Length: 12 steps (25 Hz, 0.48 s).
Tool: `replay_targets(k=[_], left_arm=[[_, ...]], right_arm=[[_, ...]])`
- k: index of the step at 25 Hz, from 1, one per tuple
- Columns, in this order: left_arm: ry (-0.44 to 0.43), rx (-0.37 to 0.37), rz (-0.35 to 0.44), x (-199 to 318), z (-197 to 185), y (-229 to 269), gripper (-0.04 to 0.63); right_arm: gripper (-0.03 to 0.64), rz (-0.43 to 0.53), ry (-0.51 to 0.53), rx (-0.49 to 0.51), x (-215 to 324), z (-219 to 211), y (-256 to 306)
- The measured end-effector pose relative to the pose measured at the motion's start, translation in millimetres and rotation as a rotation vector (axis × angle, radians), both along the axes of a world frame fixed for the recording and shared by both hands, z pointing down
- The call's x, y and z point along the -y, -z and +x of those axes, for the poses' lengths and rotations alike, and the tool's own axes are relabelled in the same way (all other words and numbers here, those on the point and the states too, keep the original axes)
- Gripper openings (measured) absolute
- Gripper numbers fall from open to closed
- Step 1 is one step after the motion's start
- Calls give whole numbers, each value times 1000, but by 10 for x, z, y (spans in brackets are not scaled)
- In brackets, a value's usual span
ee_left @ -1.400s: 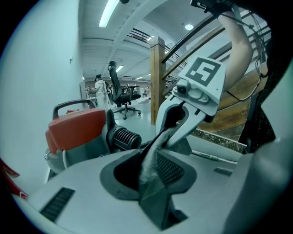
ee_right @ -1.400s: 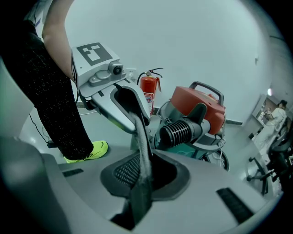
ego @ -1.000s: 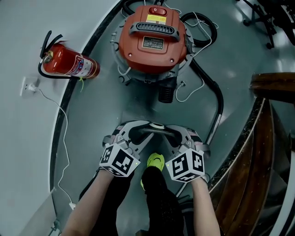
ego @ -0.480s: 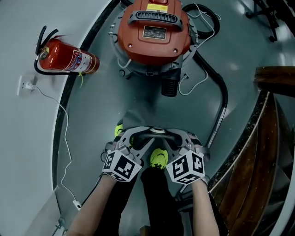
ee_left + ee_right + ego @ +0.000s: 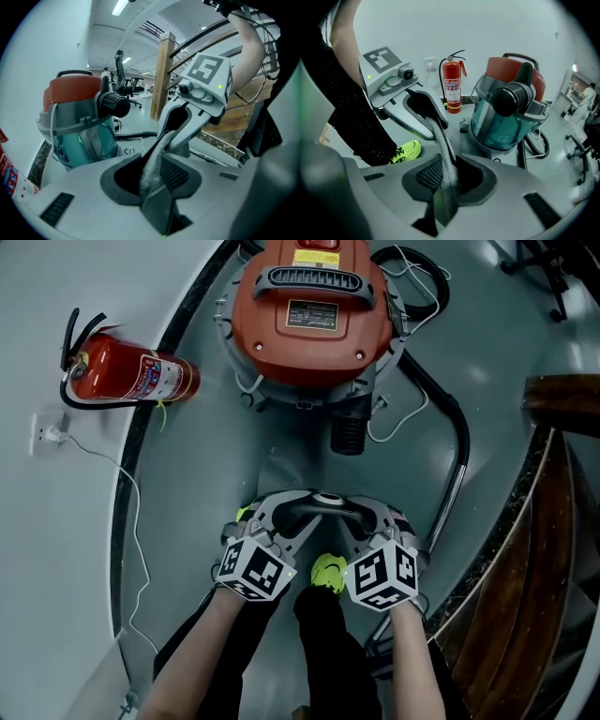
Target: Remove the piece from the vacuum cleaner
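Observation:
The vacuum cleaner (image 5: 309, 306) has a red lid, a clear teal drum (image 5: 506, 117) and a black ribbed inlet (image 5: 347, 432); it stands on the floor ahead of me. Nearer to me, a thin grey piece (image 5: 319, 507) spans between both grippers, clear of the vacuum. My left gripper (image 5: 281, 518) is shut on one end of the piece (image 5: 157, 150). My right gripper (image 5: 361, 518) is shut on the other end (image 5: 443, 145). Each gripper view shows the opposite gripper at the far end of the strip.
A red fire extinguisher (image 5: 127, 376) lies on the floor at the left, near a wall socket (image 5: 47, 437) with a white cable. The black hose (image 5: 455, 456) curves round the right side. A wooden stair rail (image 5: 553, 521) borders the right. My yellow shoe (image 5: 328, 570) is below the grippers.
Both grippers have sunk together with the grey piece still held between them. My feet have shifted, and the vacuum sits a little higher in the head view.

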<state>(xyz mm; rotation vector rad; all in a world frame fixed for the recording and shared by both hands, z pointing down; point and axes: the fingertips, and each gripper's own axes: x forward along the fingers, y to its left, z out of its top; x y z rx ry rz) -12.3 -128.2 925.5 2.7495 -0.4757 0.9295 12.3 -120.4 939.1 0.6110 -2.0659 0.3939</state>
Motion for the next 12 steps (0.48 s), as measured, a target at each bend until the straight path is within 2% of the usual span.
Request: replay_targets(k=[6,12], left_arm=[[-13,6,-20,146,50,-296,112],[-8,-24,-47,314,117,-452,138]], right_arm=[[71,-21,-18,2,117,40,-278],[83,-35,-54,30,266,81,-416]])
